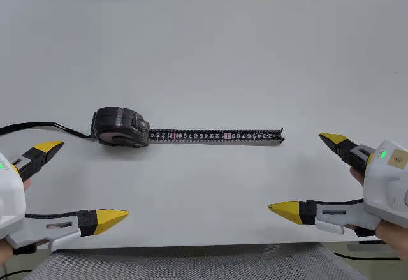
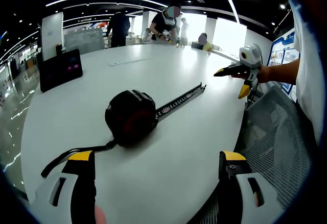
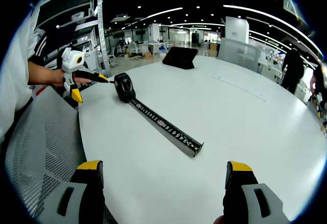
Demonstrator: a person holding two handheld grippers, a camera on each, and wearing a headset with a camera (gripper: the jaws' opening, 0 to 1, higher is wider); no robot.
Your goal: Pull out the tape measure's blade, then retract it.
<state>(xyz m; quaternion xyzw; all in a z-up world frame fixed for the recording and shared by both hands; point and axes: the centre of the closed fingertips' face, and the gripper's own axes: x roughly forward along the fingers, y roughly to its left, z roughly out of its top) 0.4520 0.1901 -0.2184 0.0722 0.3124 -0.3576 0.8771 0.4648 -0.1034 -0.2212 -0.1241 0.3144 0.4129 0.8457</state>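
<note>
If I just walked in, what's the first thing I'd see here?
The black tape measure lies in the middle of the white table, its blade pulled out to the right. The left gripper and the right gripper hover at either side of it near the table's front edge. Both are open, and their yellow-tipped fingers point inward and touch nothing.

Yellow-tipped white left claw (image 1: 94, 179), right claw (image 1: 295, 171)
</note>
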